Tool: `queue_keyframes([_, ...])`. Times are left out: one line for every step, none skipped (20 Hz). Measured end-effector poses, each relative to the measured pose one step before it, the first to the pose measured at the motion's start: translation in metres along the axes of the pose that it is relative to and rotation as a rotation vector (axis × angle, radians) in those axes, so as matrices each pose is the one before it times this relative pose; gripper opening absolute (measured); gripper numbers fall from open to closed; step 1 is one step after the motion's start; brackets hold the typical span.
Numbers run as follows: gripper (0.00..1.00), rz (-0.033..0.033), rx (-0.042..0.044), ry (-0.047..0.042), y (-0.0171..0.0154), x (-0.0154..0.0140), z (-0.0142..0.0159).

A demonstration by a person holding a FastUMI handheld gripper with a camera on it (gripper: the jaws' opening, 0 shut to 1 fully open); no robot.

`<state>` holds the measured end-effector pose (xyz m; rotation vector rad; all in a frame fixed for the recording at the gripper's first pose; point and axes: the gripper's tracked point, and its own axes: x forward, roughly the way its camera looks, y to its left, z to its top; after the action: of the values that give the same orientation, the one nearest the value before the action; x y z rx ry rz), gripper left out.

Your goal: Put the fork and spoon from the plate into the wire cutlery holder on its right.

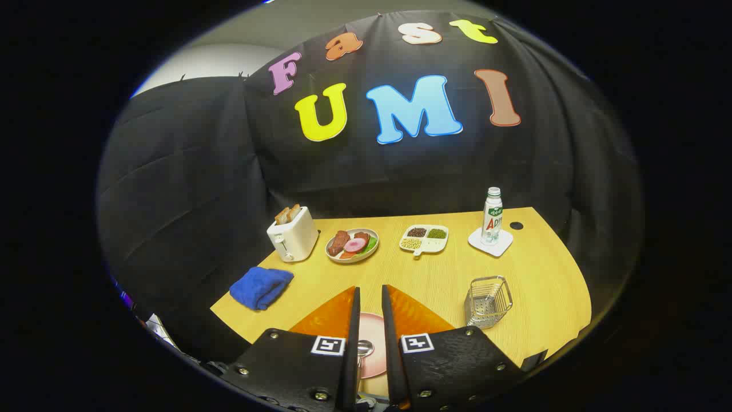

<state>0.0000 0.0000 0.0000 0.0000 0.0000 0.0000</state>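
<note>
My gripper [370,293] hangs over the near part of a wooden table [549,286], its two fingers a narrow gap apart with nothing pressed between them. Through that gap shows a pink plate [370,355] lying below the fingers. On the plate rests a metal utensil head [364,347]; I cannot tell whether it is the spoon or the fork, and the rest of the plate is hidden by the fingers. The wire cutlery holder [487,301] stands upright and empty on the table, to the right of the plate and just beyond my right finger.
A folded blue cloth [261,286] lies left of the fingers. Farther back stand a white toaster [293,233] with toast, a plate of food [352,244], a divided dish [424,238] of beans and a bottle [492,216] on a white coaster. The table ends close on the right.
</note>
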Motion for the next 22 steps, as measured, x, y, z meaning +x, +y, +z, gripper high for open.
queue_keyframes([0.21, 0.00225, -0.00103, 0.00776, 0.00146, 0.00057, -0.00385])
queue_keyframes([0.21, 0.00159, -0.00067, 0.00753, 0.0013, -0.00011, -0.00289])
queue_keyframes([0.21, 0.00023, -0.00041, 0.00357, 0.00085, -0.00069, -0.0027])
queue_keyframes([0.21, -0.00265, 0.00047, 0.00127, 0.00024, -0.00107, -0.00117])
queue_keyframes([0.21, -0.00123, 0.00126, 0.00032, -0.00046, 0.00006, -0.00099])
queue_keyframes([0.21, -0.00263, 0.00122, 0.00086, -0.00038, -0.00058, -0.00013])
queue_keyframes([0.21, -0.00174, 0.00259, -0.00065, -0.00103, -0.0003, -0.00052])
queue_keyframes([0.21, -0.00134, 0.00233, 0.00041, -0.00069, -0.00073, 0.00055])
queue_keyframes([0.21, -0.00251, 0.00129, 0.00044, -0.00199, 0.00023, -0.00083])
queue_keyframes([0.21, -0.00282, 0.00197, -0.00145, -0.00102, -0.00028, 0.00091])
queue_keyframes([0.21, -0.00143, 0.0029, -0.0012, -0.00159, 0.00037, 0.0002])
queue_keyframes([0.21, -0.00174, 0.00257, -0.00112, -0.0007, -0.00002, 0.00049])
queue_keyframes([0.21, 0.00004, 0.00209, -0.00071, -0.0003, 0.00017, 0.00002])
queue_keyframes([0.21, -0.00053, 0.00041, -0.00022, 0.00008, 0.0001, 0.0004])
queue_keyframes([0.21, 0.00179, -0.00045, 0.001, 0.00004, 0.00045, -0.00107])
queue_keyframes([0.21, 0.00194, -0.00194, 0.00141, 0.00136, 0.00024, -0.00109])
queue_keyframes([0.21, 0.0044, -0.00203, 0.004, 0.00107, 0.00052, -0.00169])
queue_keyframes([0.21, 0.00597, -0.00249, 0.00767, 0.00227, 0.00115, -0.00258])
queue_keyframes([0.22, 0.00593, -0.00438, 0.00965, 0.00172, 0.00154, -0.00403])
queue_keyframes([0.22, 0.00566, -0.00449, 0.01353, 0.00135, 0.00182, -0.00573])
queue_keyframes([0.22, 0.00396, -0.0048, 0.01626, 0.00111, 0.00341, -0.00743])
queue_keyframes([0.21, 0.00557, -0.00367, 0.017, 0.00106, 0.00314, -0.00785])
